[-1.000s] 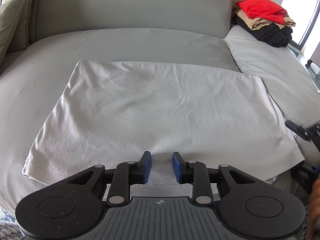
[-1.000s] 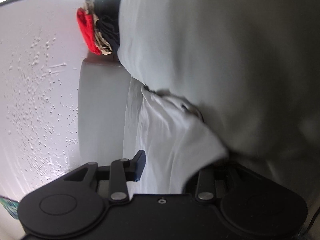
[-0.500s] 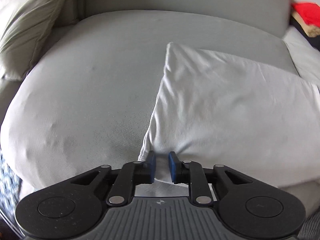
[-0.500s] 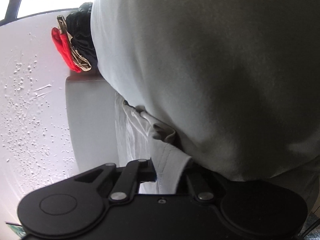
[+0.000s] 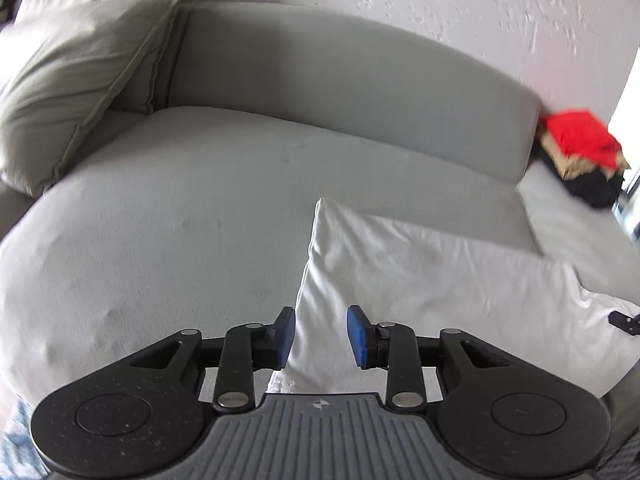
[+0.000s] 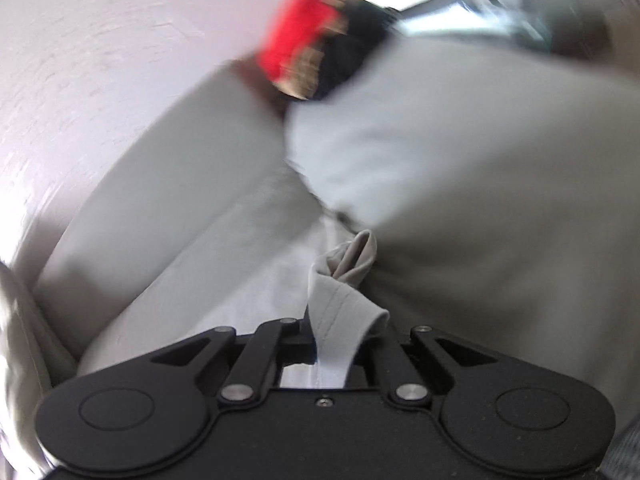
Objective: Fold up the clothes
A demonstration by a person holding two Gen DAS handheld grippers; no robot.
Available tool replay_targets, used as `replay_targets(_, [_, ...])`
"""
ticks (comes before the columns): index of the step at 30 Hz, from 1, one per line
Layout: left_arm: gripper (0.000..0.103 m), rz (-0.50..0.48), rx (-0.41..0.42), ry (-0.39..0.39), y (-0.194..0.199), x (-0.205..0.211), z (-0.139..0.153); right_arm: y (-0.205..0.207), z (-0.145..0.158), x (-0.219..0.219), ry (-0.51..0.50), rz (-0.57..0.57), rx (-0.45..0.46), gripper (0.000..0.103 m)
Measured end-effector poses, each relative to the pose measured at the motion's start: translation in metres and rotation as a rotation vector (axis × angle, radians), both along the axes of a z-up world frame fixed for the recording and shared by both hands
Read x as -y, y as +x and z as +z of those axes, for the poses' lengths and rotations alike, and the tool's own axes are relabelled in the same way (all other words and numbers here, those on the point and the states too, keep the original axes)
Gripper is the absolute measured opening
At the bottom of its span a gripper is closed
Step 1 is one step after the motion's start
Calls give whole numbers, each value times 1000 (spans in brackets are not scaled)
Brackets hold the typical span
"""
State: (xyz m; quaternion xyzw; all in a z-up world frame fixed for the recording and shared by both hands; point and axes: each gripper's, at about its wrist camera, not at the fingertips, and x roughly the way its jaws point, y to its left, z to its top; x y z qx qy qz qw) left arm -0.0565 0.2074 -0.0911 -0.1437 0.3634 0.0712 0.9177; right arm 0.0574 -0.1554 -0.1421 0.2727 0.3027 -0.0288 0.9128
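No legible text, label or number on anything in view.

This is a home, most likely a living room. Ahead of the tool stretches a wide grey fabric sofa (image 5: 248,216) with a rounded backrest (image 5: 360,80), and two olive throw cushions (image 5: 76,64) lean in its corner to the far left. Behind it rises a white textured wall (image 5: 440,4). To the far right, a stack of folded clothes (image 5: 580,156), red on top, sits beside a bright window (image 5: 628,120).
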Motion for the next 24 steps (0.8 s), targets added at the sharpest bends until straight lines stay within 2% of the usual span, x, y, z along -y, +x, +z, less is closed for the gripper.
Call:
replay_targets(3, [33,32,26,-52,-3,-10,3,3,30,-45,-102,111,79,4])
replay_targets(9, [33,110,26,-162,-7,-35,-1,7,60,-161,-205,400,172,4])
replay_targets(12, [33,145,21,-197,-8,-44,-4,13,39,-219,-237,549,111,3])
replay_targets(15, [33,163,9,-204,-10,-49,-7,23,-3,-260,-231,675,-73,4])
replay_targets(17, [33,166,5,-202,-11,-50,-8,25,-23,-268,-212,691,-152,4])
replay_targets(19, [33,165,5,-202,-13,-50,-8,25,-28,-264,-183,674,-166,4])
replay_targets(22, [33,172,6,-209,-13,-54,-9,28,-21,-251,-110,651,-170,4])
replay_targets(24, [33,179,7,-222,-12,-57,-10,28,-11,-240,-8,611,-151,4])
